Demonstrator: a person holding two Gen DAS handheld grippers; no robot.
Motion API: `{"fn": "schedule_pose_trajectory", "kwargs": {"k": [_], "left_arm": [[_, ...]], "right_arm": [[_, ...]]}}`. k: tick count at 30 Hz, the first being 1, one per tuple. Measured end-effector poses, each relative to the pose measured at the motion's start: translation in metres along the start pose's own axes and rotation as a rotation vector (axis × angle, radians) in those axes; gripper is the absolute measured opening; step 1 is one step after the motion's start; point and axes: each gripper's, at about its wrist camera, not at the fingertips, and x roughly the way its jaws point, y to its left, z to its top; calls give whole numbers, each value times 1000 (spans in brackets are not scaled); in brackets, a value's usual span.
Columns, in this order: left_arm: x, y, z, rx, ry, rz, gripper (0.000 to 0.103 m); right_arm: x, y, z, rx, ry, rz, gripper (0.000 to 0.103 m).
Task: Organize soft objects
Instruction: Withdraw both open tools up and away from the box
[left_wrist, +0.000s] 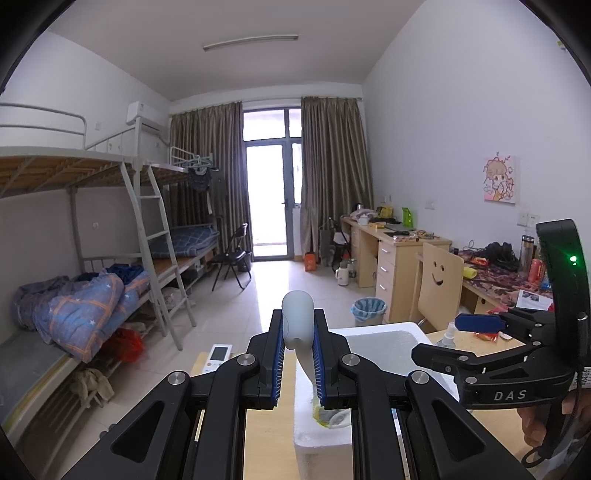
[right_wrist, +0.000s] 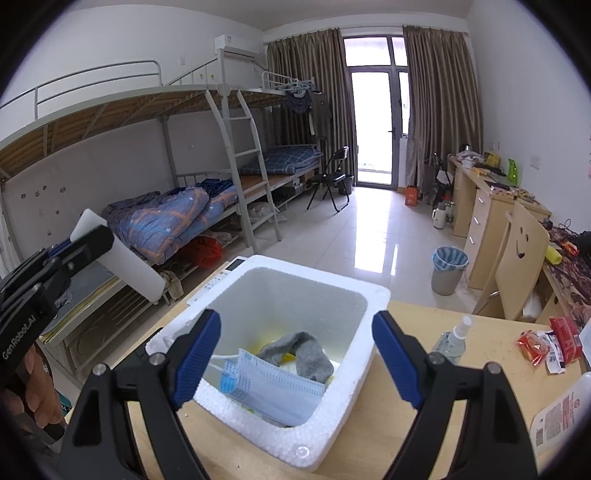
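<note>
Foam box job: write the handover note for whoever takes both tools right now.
Left tool: shut on a white foam sheet, held beside the box.
Right tool: open, empty, over the white foam box on the wooden table.
Done: grey sock and blue face mask lie in the box.
Left: the foam sheet, likely into the box.
</note>
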Motion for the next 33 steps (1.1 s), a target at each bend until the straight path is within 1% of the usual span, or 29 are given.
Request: {"fn": "schedule_pose_trajectory", "kwargs": {"k": [5, 10, 15, 17, 19, 21, 28, 33], "left_arm": [[3, -3, 0, 3, 12, -15, 15], [3, -12, 1, 13, 11, -38, 15], [5, -22, 2, 22, 12, -59, 15], [7, -27, 3, 27, 12, -70, 15], [9, -30, 2, 26, 13, -80, 15], [12, -36, 2, 31, 16, -85, 15], [21, -48, 0, 32, 35, -117, 15], [24, -60, 1, 43, 35, -135, 15]], "right_arm": [[-8, 1, -3, -7, -10, -21, 87], [-21, -5, -8, 1, -31, -48, 91], [-36, -12, -13, 10, -51, -56, 92], [-39, -15, -15, 17, -57, -68, 95], [-44, -18, -18, 23, -70, -89, 100], [-51, -22, -21, 32, -87, -118, 102], [-65, -34, -33, 38, -100, -168, 102], [-73, -38, -38, 40, -98, -178, 102]]}}
